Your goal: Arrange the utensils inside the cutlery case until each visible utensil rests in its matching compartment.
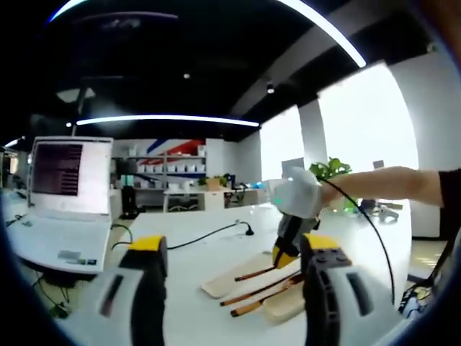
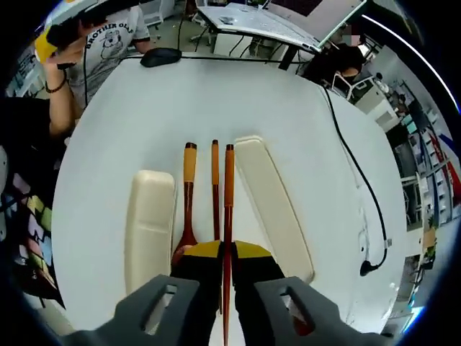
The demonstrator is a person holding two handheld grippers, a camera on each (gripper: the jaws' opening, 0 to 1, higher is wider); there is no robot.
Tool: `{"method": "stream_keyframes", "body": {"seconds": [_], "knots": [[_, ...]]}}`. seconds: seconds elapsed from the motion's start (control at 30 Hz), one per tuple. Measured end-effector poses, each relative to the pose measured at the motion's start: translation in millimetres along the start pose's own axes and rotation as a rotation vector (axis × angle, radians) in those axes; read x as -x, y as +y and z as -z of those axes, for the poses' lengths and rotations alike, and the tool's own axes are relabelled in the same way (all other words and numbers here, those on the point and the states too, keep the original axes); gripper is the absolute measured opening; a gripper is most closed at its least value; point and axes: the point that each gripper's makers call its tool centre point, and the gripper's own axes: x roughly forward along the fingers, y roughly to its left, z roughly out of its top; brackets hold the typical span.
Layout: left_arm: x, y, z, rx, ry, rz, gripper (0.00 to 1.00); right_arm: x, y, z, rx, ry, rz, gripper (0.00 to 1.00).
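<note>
A: Where do things stand?

B: In the right gripper view the right gripper [image 2: 224,268] has its jaws closed on a chopstick [image 2: 228,209], pinched near its lower end; the rest of it runs away from the camera over the worktop [image 2: 216,101]. Just beside it lie the second chopstick [image 2: 215,189] and a spoon [image 2: 187,209], all three roughly parallel. The case base [image 2: 272,205] lies on one side of them, the lid [image 2: 150,227] on the other.

A: And the left gripper?

B: In the left gripper view its jaws [image 1: 230,288] stand wide apart with nothing between them, held back from the case. The right gripper [image 1: 292,241] shows there, reaching down onto the utensils.

A: So how should this step go?

B: My judgement: lift the chopstick only enough to clear its neighbours, so the spoon isn't dragged. Swing it sideways over the base, keep it in line with the base's long axis, and lower it flat before letting go. The grip is far from the middle, so the free end may sag; go slowly. I can't make out any dividers inside the base, so which slot fits is uncertain.
</note>
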Motion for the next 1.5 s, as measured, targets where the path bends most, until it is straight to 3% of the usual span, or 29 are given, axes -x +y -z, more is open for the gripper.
{"method": "stream_keyframes", "body": {"seconds": [0.13, 0.3, 0.37, 0.43, 0.67, 0.77, 0.83, 0.9, 1.5], "knots": [[0.1, 3.2, -3.1, 0.001, -0.007, 0.000, 0.79, 11.1, 4.4, -4.6, 0.017, -0.025, -0.014, 0.02], [0.2, 5.6, -5.5, 0.002, -0.010, 0.007, 0.79, 19.2, 13.9, -4.0, -0.041, -0.022, -0.034, 0.02], [-0.4, 7.2, -6.1, 0.005, -0.011, 0.009, 0.79, 21.8, 32.6, -21.0, -0.040, -0.140, -0.111, 0.02], [-0.8, 8.4, -6.5, 0.005, -0.011, 0.009, 0.79, 23.2, 42.2, -22.6, -0.073, -0.159, -0.149, 0.02], [4.0, 7.3, -14.6, 0.001, -0.031, 0.015, 0.79, 21.2, 56.5, -5.0, -0.089, -0.095, -0.131, 0.02], [3.8, 6.7, -15.1, -0.004, -0.034, 0.017, 0.78, 18.8, 67.0, 6.2, -0.164, -0.072, -0.157, 0.02], [3.7, 6.7, -14.4, -0.011, -0.032, 0.016, 0.77, 14.5, 72.0, 10.0, -0.141, -0.083, -0.157, 0.02], [2.6, 7.8, -13.3, -0.007, -0.026, 0.015, 0.77, 10.3, 77.9, 19.7, -0.103, -0.045, -0.159, 0.02], [-3.6, -0.5, -5.5, -0.014, 0.004, 0.031, 0.76, -13.8, 90.5, 22.3, -0.076, -0.032, -0.186, 0.03]]}}
